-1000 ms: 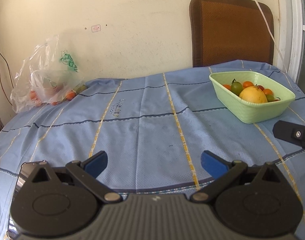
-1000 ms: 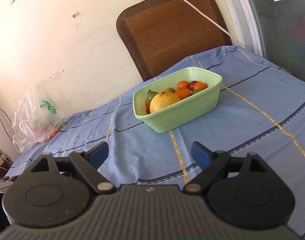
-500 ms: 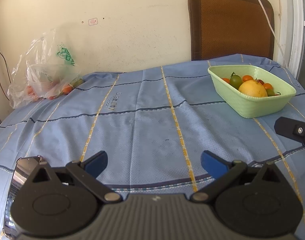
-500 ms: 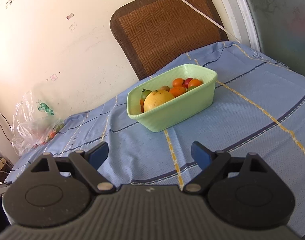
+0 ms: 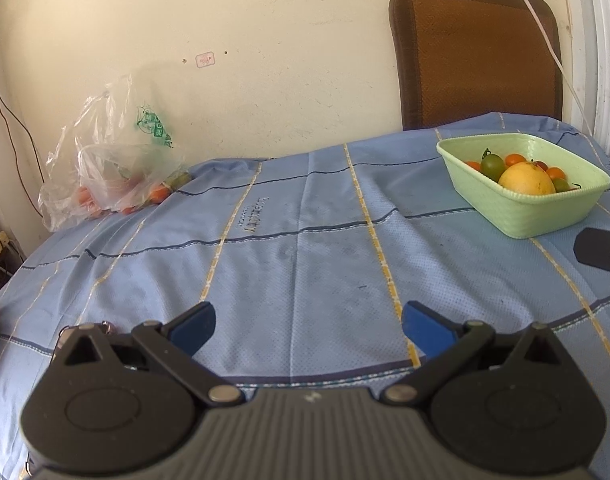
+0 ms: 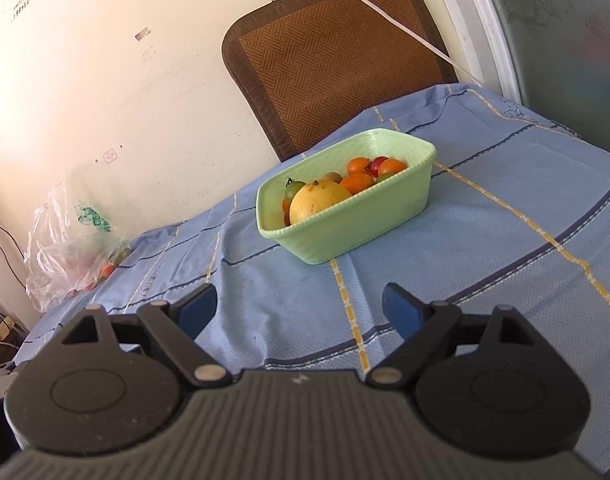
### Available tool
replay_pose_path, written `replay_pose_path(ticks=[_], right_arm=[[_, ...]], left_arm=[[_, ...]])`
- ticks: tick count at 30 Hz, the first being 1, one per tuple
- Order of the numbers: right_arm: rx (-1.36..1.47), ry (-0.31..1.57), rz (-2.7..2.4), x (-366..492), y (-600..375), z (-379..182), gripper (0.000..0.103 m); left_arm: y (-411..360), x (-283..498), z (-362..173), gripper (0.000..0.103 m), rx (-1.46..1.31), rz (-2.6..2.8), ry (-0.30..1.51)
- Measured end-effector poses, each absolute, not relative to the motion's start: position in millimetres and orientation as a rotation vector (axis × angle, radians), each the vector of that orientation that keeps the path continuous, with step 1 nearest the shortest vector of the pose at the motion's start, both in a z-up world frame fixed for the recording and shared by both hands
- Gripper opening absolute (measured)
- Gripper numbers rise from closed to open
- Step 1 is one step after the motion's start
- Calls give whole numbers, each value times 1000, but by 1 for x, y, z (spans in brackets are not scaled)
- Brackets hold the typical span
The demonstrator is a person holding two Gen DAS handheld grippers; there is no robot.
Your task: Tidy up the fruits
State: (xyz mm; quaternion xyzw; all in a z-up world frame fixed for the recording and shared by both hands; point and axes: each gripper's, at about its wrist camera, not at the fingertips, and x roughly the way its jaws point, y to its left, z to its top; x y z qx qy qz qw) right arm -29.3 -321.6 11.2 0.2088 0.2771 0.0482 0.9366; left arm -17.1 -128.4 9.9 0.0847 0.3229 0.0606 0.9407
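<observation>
Left wrist view looked low along its open blue-tipped left gripper (image 5: 307, 326) across the blue striped tablecloth (image 5: 305, 248) toward the cream wall, the pale green plastic basket (image 5: 523, 208) far right. Right wrist view faced that basket (image 6: 357, 220) more closely, over the right gripper (image 6: 299, 308). Both views shared the basket, the clear plastic bag (image 5: 105, 168) and the brown woven chair back (image 6: 333, 60).

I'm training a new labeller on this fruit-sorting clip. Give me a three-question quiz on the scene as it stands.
1. True or false: the left hand-held gripper holds a fruit.
2. Where does the big yellow fruit lie? A) in the green basket B) in the plastic bag C) on the bare cloth
3. Fill in: the right hand-held gripper is ____.

Key: 1 false; 2 A; 3 open
</observation>
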Motion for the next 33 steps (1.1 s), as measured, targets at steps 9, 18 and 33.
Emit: replay_pose_path(ticks=[9, 18, 33], right_arm=[[425, 560, 99, -30, -322, 13, 91], [432, 567, 99, -30, -323, 11, 91], [454, 576, 90, -29, -327, 6, 91]], left_arm=[[-123, -15, 11, 103, 193, 152, 642], [-124, -15, 6, 103, 171, 118, 687], [-138, -16, -2, 103, 221, 91, 766]])
